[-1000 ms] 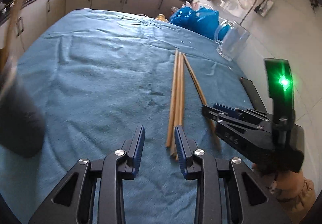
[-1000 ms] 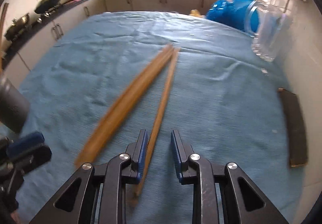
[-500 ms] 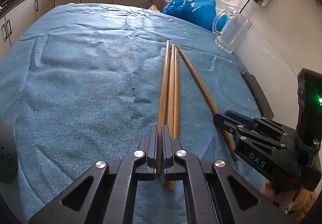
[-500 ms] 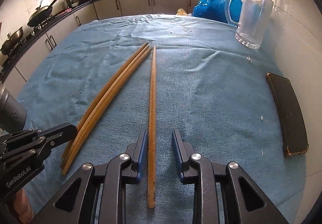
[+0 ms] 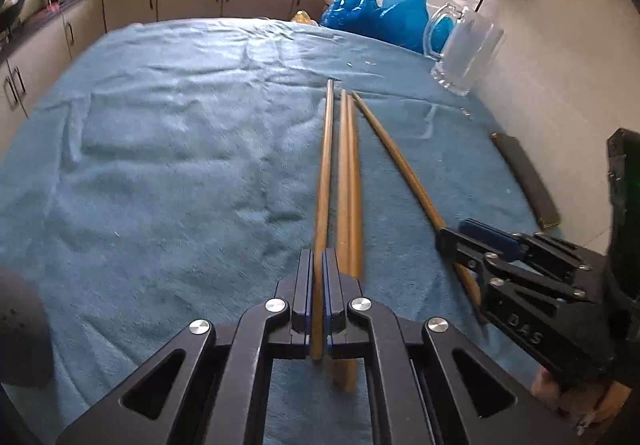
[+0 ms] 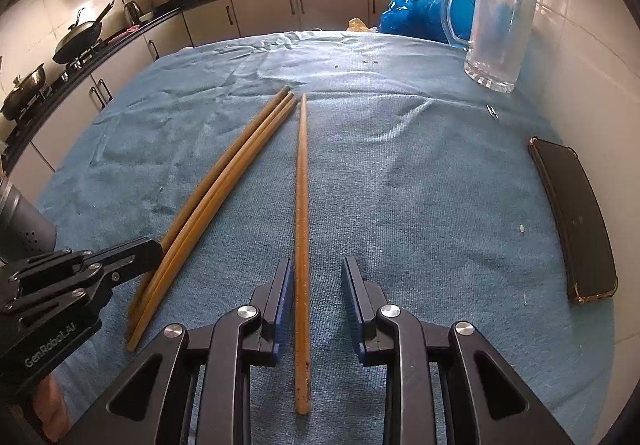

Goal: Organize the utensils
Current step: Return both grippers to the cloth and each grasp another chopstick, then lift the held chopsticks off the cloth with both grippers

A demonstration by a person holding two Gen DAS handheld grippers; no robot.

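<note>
Several long wooden chopsticks lie on the blue cloth (image 5: 160,149). My left gripper (image 5: 318,261) is shut on the leftmost chopstick (image 5: 326,165) near its close end. Two more chopsticks (image 5: 349,173) lie just right of it. A separate chopstick (image 6: 301,205) lies lengthwise between the fingers of my right gripper (image 6: 316,277), which is open around it; the left pad is close to it. The right gripper also shows in the left wrist view (image 5: 464,237), over that chopstick (image 5: 400,161). The left gripper shows in the right wrist view (image 6: 152,247).
A clear glass mug (image 6: 500,33) stands at the far right, with a blue plastic bag (image 5: 376,17) behind it. A black phone (image 6: 576,221) lies by the right wall. A dark grey holder (image 6: 24,229) stands at the left edge. Kitchen counters surround the table.
My left gripper came forward from open and closed on the leftmost chopstick. My right gripper settled with the separate chopstick lined up between its open fingers.
</note>
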